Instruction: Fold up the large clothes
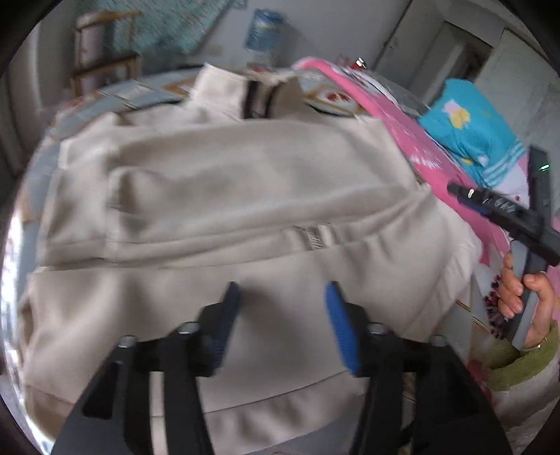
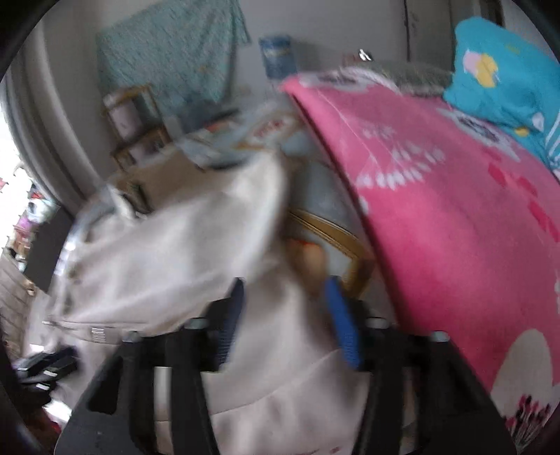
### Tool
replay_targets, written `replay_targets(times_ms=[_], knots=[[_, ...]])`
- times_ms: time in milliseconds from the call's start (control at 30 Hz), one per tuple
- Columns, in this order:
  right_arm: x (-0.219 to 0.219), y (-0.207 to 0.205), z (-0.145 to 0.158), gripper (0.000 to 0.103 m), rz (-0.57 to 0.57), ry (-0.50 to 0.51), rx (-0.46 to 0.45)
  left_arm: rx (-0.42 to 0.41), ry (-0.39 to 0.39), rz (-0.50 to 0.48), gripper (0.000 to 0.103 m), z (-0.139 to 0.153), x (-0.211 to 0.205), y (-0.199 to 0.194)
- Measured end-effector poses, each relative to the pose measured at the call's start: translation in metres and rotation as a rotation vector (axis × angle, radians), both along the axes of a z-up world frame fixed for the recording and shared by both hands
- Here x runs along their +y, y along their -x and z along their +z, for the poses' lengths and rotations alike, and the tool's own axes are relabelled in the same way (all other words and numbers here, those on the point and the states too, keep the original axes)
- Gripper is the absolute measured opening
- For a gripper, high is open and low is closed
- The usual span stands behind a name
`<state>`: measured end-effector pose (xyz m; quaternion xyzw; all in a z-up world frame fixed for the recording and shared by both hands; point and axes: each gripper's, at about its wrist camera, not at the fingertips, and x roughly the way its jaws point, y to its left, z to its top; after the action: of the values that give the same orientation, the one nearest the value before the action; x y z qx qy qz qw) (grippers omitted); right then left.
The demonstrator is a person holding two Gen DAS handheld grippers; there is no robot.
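Observation:
A large cream zip-up jacket [image 1: 245,182] lies spread on the bed, its sleeves folded across the chest and its collar at the far side. My left gripper [image 1: 281,297] hovers over the lower part of the jacket, open, with nothing between its blue pads. In the right wrist view the same jacket [image 2: 182,245] appears blurred, with one edge lying to the left. My right gripper [image 2: 285,294] stands open above the jacket's hem; no cloth is pinched. The right gripper [image 1: 465,192] also shows at the right edge of the left wrist view, held by a hand [image 1: 525,304].
A pink patterned blanket [image 2: 437,210] is heaped along the right of the jacket. A turquoise garment [image 1: 479,129] lies on top of it. A patterned bedsheet [image 2: 329,206] shows beneath. A wooden shelf [image 1: 105,52] and a blue container [image 1: 264,31] stand by the far wall.

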<state>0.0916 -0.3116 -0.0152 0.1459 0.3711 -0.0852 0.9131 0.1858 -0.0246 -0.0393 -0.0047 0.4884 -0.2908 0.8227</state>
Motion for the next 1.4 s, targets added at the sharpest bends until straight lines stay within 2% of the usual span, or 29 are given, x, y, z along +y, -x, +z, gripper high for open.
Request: replay_targets(times_ms=[67,100,167,267,300,333,400,433,500,600,733,833,1000,1067,1167,1233,1267,1300,1367,1400], knots=[[0.024,-0.001,0.006,0.064,0.14,-0.068,0.007,-0.027,-0.052,-0.006,0.057,-0.003,-0.011,0.001],[0.034,-0.004,0.004,0.065,0.192,-0.089,0.031,-0.053,-0.081,-0.01,0.057,-0.004,-0.016,0.002],[0.063,-0.016,-0.01,0.065,0.292,-0.104,0.135,-0.097,-0.137,-0.01,0.057,-0.006,-0.024,0.006],[0.086,-0.032,-0.035,0.063,0.326,-0.109,0.244,-0.158,-0.207,-0.012,0.053,-0.009,-0.033,0.013],[0.09,-0.035,-0.039,0.061,0.325,-0.102,0.263,-0.171,-0.213,-0.014,0.048,-0.008,-0.034,0.013],[0.097,-0.037,-0.044,0.058,0.325,-0.059,0.262,-0.179,-0.215,-0.014,0.046,-0.008,-0.034,0.014],[0.108,-0.037,-0.043,0.022,0.304,0.074,0.265,-0.199,-0.213,-0.022,0.026,-0.007,-0.036,0.016],[0.111,-0.035,-0.042,0.018,0.293,0.112,0.266,-0.2,-0.209,-0.027,0.021,-0.007,-0.037,0.016],[0.111,-0.033,-0.042,0.006,0.31,0.106,0.264,-0.226,-0.222,-0.034,0.009,-0.007,-0.041,0.019],[0.107,-0.031,-0.042,0.003,0.315,0.108,0.253,-0.268,-0.232,-0.049,0.004,-0.004,-0.043,0.023],[0.098,-0.023,-0.013,0.003,0.284,0.048,0.151,-0.345,-0.188,-0.026,0.004,0.023,-0.033,0.026],[0.101,-0.025,0.004,0.003,0.28,0.072,0.095,-0.376,-0.18,-0.003,0.004,0.031,-0.032,0.018],[0.098,-0.05,-0.025,0.003,0.266,0.059,0.131,-0.336,-0.233,0.007,0.004,-0.005,-0.039,-0.003],[0.096,-0.054,-0.036,0.003,0.264,0.043,0.129,-0.343,-0.241,0.011,0.004,-0.008,-0.04,-0.002],[0.09,-0.054,-0.034,0.006,0.279,-0.005,0.129,-0.33,-0.235,0.015,0.004,-0.009,-0.039,-0.004],[0.072,-0.046,-0.024,0.012,0.271,-0.068,0.109,-0.327,-0.234,0.015,0.005,-0.01,-0.039,-0.004],[0.055,-0.037,-0.014,0.019,0.23,-0.079,0.075,-0.329,-0.237,0.013,0.005,-0.01,-0.039,-0.003],[0.047,-0.031,-0.009,0.032,0.201,-0.076,0.057,-0.329,-0.239,0.011,0.005,-0.01,-0.039,-0.004],[0.009,-0.012,0.005,0.043,0.084,-0.082,0.018,-0.323,-0.237,0.01,0.005,-0.01,-0.039,-0.005],[-0.009,-0.004,0.007,0.043,0.039,-0.097,0.018,-0.32,-0.236,0.009,0.005,-0.01,-0.039,-0.005]])
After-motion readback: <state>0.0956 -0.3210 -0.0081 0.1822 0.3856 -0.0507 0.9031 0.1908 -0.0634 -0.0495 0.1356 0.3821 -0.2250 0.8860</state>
